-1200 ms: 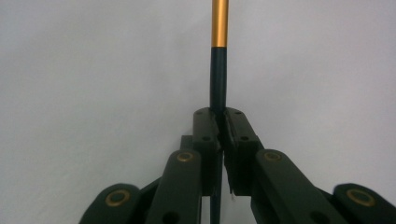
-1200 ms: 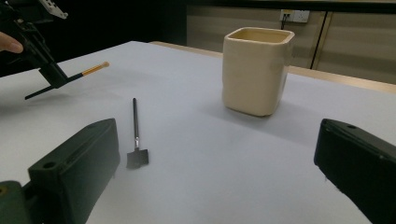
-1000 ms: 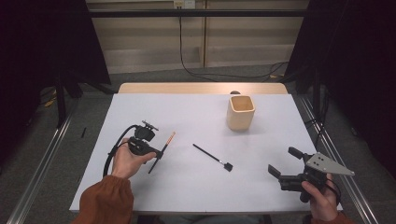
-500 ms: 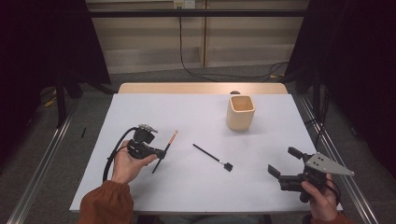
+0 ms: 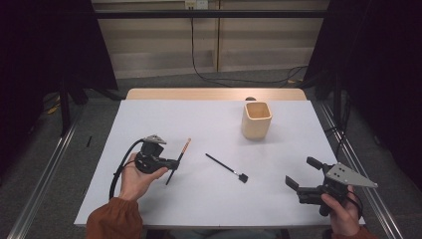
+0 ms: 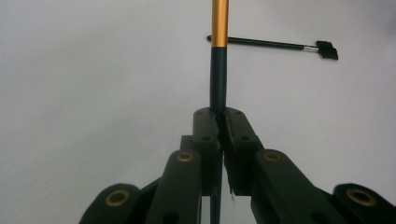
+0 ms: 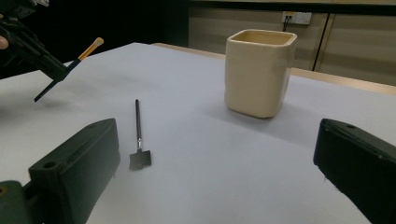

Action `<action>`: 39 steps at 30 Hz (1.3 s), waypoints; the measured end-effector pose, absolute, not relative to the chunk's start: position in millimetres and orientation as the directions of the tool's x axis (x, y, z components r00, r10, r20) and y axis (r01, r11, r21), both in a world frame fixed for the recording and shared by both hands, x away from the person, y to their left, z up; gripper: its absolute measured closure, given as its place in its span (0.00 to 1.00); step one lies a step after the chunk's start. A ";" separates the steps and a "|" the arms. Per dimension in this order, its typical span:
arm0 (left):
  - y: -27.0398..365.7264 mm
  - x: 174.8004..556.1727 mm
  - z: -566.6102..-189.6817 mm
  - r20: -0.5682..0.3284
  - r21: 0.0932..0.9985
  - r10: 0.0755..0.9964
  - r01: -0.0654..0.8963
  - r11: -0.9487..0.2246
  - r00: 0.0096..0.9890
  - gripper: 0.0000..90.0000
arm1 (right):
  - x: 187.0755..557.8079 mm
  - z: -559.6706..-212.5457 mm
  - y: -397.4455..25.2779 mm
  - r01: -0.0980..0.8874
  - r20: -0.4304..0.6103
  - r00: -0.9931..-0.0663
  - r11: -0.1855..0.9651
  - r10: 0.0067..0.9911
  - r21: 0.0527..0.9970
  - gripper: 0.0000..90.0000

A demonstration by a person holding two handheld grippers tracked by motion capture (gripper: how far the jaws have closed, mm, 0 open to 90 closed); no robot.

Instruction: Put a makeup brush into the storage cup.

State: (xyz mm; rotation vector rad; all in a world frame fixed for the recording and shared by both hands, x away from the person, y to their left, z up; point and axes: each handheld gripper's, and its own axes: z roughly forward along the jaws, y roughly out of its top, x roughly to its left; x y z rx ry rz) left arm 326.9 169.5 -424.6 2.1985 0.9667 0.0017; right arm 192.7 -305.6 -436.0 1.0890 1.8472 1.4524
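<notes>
The left claw point(image 5: 171, 163) is clamped on the dark lower handle of the gold-banded brush point(image 5: 179, 159). Since half a second ago the brush has come off the desk point(image 5: 149, 209); the right gripper view shows it airborne with its shadow below. Lift is judged complete; transfer to the beige cup point(image 5: 257, 120) can follow. The brush's long axis runs diagonally, bristle tip up and away toward the far right, butt end down toward the person. The flat black brush point(image 5: 226, 168) lies mid-desk, head toward the near right. The right claw point(image 5: 302, 175) hovers released, jaws wide apart.
</notes>
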 end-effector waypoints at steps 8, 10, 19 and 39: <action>168.1 321.6 -422.4 -0.275 0.663 0.617 0.610 -0.434 0.738 0.94 | 192.6 -435.6 -305.6 0.256 0.057 -0.528 0.094 0.847 0.962 0.00; 167.4 320.3 -421.1 -0.272 0.682 0.606 0.594 -0.426 0.747 0.94 | 192.5 -435.4 -305.7 0.257 0.059 -0.530 0.093 0.846 0.962 0.00; 167.6 311.2 -417.8 -0.272 0.733 0.584 0.558 -0.388 0.765 0.94 | 192.2 -435.2 -305.0 0.251 0.058 -0.534 0.092 0.843 0.964 0.00; 169.3 303.7 -418.3 -0.231 0.887 0.565 0.410 -0.213 0.792 0.94 | 192.0 -434.3 -304.1 0.249 0.060 -0.538 0.090 0.841 0.964 0.00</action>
